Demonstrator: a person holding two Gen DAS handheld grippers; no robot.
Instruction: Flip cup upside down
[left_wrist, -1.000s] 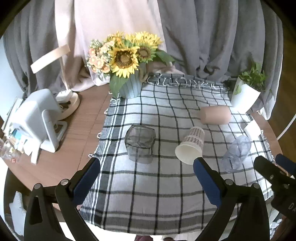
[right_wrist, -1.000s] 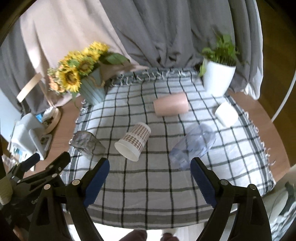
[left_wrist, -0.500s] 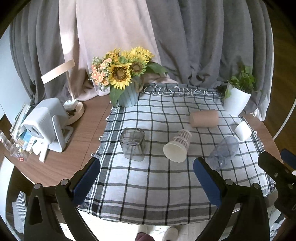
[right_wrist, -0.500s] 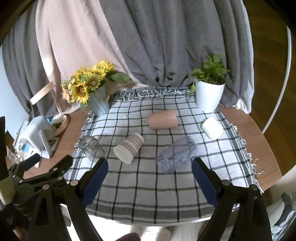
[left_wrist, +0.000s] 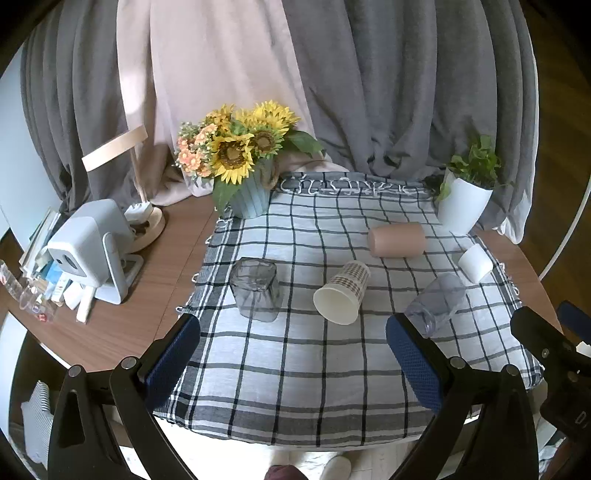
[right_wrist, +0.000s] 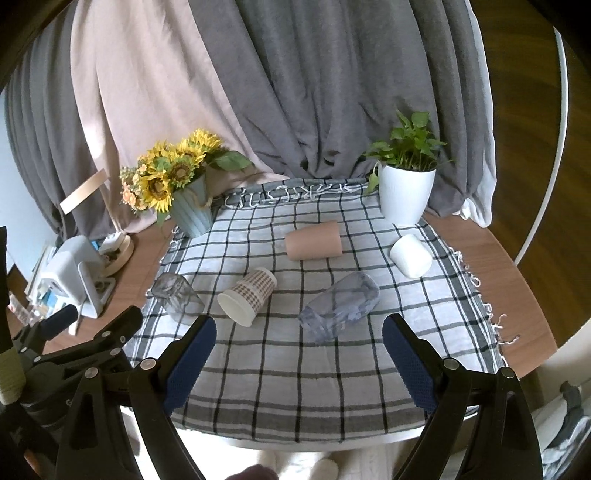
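While both sets of jaws stand spread and empty at the near edge of the worktop (right_wrist: 517, 273), the left gripper (left_wrist: 291, 354) and right gripper (right_wrist: 299, 350) face five cups. The nearest, a checked paper cup (right_wrist: 248, 295), lies sideways mid-cloth; pinching its wall lightly should avoid crushing.

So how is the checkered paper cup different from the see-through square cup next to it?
The checkered paper cup is white and solid; the square clear cup is see-through grey. The paper cup lies on its side, mouth toward the camera; the clear cup stands, seemingly upside down. The paper cup is round, the clear cup squarish. Both sit on the plaid cloth.
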